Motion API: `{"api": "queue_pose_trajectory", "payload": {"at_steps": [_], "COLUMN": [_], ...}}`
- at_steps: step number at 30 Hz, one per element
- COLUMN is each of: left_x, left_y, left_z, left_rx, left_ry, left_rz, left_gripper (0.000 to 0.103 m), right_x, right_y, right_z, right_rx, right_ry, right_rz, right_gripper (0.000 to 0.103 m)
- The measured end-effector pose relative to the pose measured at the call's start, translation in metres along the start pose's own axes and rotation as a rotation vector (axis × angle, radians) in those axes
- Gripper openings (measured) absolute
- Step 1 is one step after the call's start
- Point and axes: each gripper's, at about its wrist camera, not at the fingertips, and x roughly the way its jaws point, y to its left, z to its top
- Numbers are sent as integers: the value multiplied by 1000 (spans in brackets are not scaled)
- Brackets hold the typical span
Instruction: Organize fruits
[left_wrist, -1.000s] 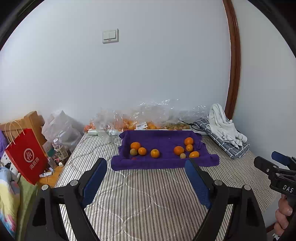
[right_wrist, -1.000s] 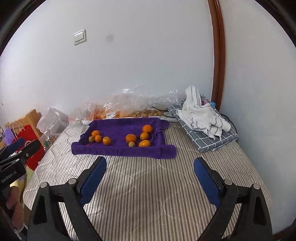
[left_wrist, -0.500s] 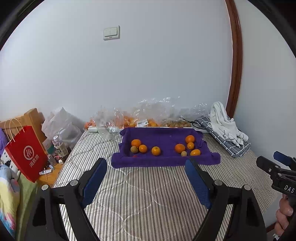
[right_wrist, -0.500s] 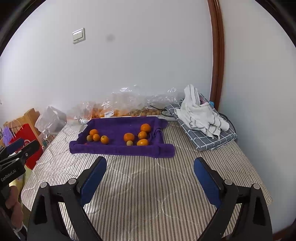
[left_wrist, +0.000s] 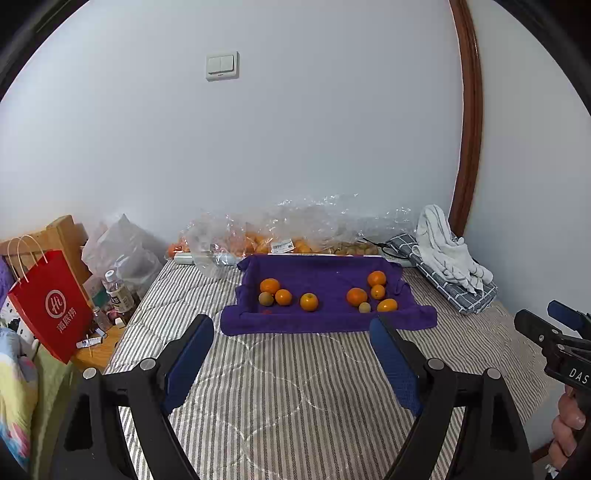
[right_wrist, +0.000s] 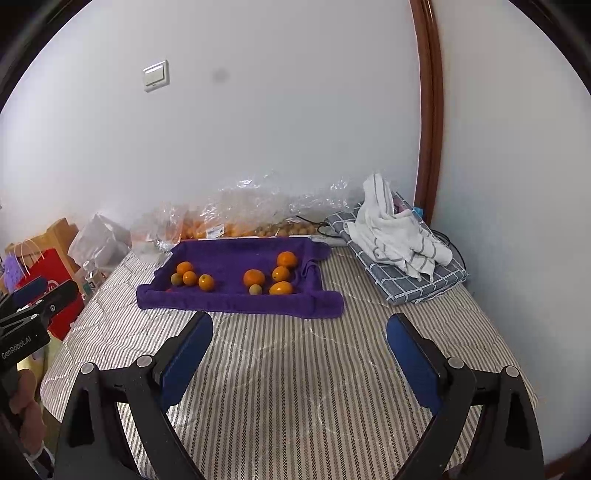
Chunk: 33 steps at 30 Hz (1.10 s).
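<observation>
left gripper (left_wrist: 291, 332): released, nothing between its pads, over the bed's (left_wrist: 295, 387) near edge | right gripper (right_wrist: 299, 332): released, empty, alongside | fruits (left_wrist: 309, 301): on the purple towel (left_wrist: 325, 321) toward the bed's far edge, in two clusters, left and right | bags (left_wrist: 280, 236): more fruit, against the wall

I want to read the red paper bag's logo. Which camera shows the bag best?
The left wrist view: the red paper bag appears whole, logo facing the camera. In the right wrist view, the left gripper hides most of it.
</observation>
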Motion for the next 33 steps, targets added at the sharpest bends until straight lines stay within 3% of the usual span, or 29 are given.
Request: {"api": "queue_pose_trajectory", "payload": {"at_steps": [33], "left_x": [-4], "left_y": [-4], "left_z": [8], "left_rx": [0], "left_ry": [-11], "left_rz": [-6], "left_gripper": [86], "right_x": [-7], "right_y": [8], "right_z": [4], "right_rx": [-32], "right_ry": [-19], "right_rz": [-6], "right_gripper": [94]}}
